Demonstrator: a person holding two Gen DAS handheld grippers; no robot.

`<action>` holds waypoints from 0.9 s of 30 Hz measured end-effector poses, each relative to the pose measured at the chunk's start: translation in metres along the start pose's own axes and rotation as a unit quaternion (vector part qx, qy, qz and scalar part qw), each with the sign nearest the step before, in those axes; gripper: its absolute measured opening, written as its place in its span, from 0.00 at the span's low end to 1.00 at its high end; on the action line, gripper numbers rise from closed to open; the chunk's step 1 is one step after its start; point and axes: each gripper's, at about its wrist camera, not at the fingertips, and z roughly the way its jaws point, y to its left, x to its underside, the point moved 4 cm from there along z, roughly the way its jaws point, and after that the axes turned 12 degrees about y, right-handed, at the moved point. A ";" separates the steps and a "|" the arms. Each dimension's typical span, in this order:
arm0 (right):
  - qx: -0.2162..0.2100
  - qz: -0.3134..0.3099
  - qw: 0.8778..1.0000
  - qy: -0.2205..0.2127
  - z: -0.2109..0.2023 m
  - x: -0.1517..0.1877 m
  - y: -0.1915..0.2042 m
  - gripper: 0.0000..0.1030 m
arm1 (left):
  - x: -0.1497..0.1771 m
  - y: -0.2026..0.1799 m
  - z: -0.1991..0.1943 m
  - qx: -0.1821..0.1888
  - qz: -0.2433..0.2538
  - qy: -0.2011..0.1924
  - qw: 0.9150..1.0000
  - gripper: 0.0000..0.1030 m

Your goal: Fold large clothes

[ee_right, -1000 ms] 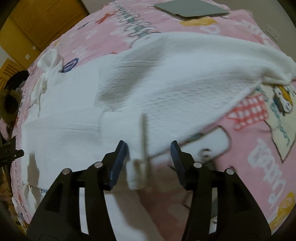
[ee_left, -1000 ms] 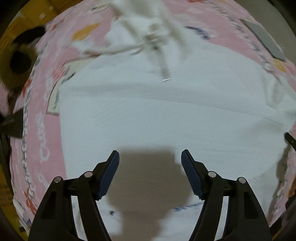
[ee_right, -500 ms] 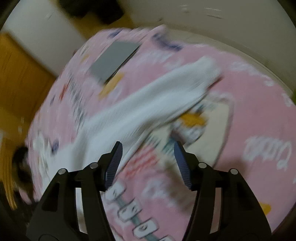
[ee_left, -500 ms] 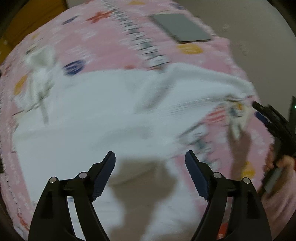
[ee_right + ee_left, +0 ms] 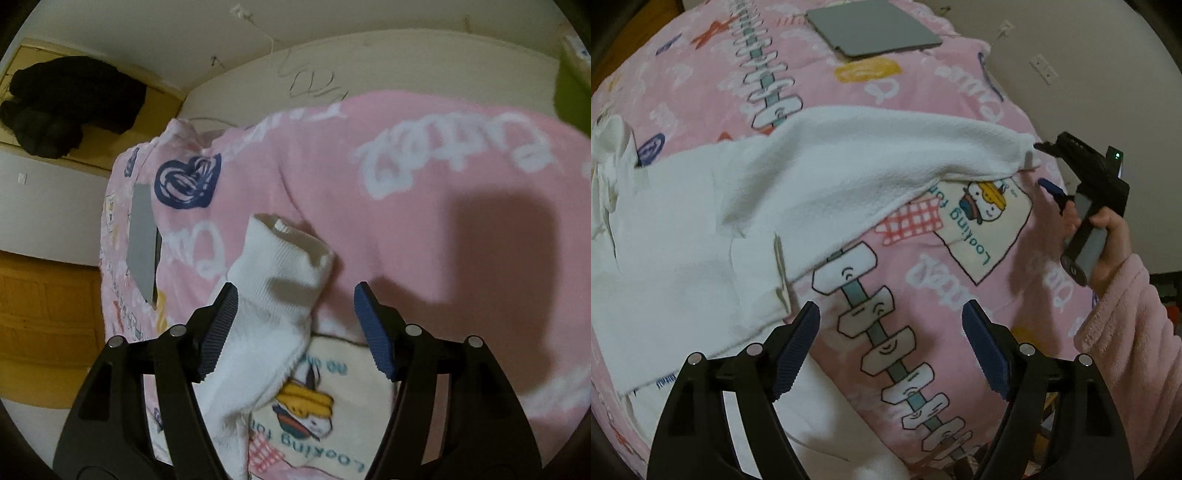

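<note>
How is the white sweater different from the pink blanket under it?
The sweater is plain white; the blanket is pink with cartoons and words. The sweater lies on top and covers only part; the blanket spreads across the whole bed. The sweater's sleeve stretches out to the side, between the right gripper's open fingers. Both are soft cloth.

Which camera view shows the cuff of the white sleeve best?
The right wrist view: the ribbed cuff lies close and open-ended between the open right gripper fingers. The left wrist view shows the cuff only small and far.
</note>
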 end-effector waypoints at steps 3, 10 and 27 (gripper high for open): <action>-0.021 0.004 0.999 0.028 0.021 -0.004 -0.001 0.62 | 0.001 0.006 0.003 -0.005 -0.013 0.008 1.000 0.74; -0.030 -0.043 0.999 0.013 0.027 -0.011 0.007 0.28 | -0.001 0.042 -0.009 -0.035 -0.051 -0.004 0.998 0.74; -0.035 -0.174 0.980 -0.087 -0.106 0.017 0.055 0.09 | 0.042 0.123 -0.055 -0.028 -0.134 -0.048 0.989 0.74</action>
